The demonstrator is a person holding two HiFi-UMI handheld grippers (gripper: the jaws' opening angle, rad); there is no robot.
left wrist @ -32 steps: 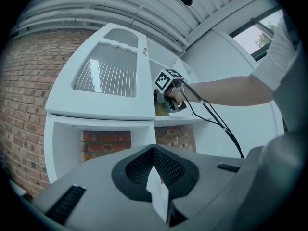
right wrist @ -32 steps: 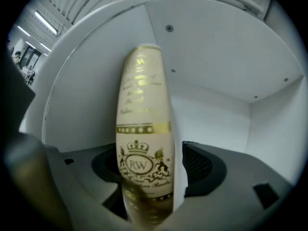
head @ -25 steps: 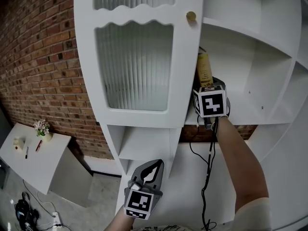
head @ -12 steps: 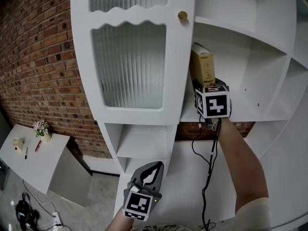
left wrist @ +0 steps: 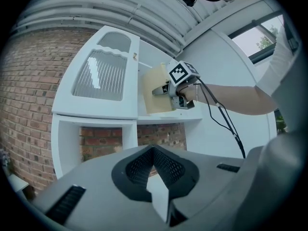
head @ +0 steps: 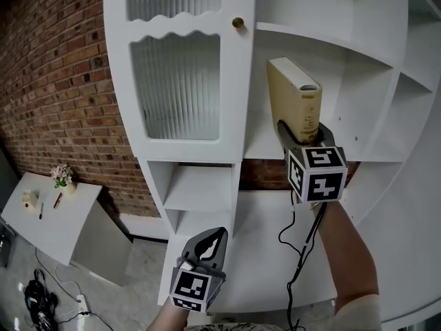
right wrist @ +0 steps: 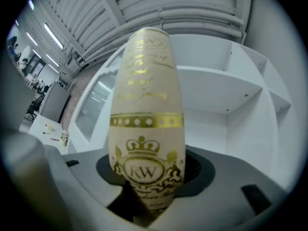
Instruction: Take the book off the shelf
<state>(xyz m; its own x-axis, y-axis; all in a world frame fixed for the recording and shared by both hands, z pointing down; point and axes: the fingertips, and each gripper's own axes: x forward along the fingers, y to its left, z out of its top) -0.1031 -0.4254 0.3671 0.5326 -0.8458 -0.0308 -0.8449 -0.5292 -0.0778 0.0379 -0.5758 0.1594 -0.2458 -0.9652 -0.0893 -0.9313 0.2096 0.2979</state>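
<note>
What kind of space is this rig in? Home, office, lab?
Probably a mocked-up home corner inside a larger industrial or office hall. A white shelf unit with a ribbed-glass door stands against a brick wall, while the right gripper view shows strip lights under an exposed ceiling.

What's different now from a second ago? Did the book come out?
Yes. The right gripper, whose jaws have just been closing on the book, pulled it forward out of the shelf, still upright. The left gripper stayed low, shut and empty; the cabinet door looks unchanged.
</note>
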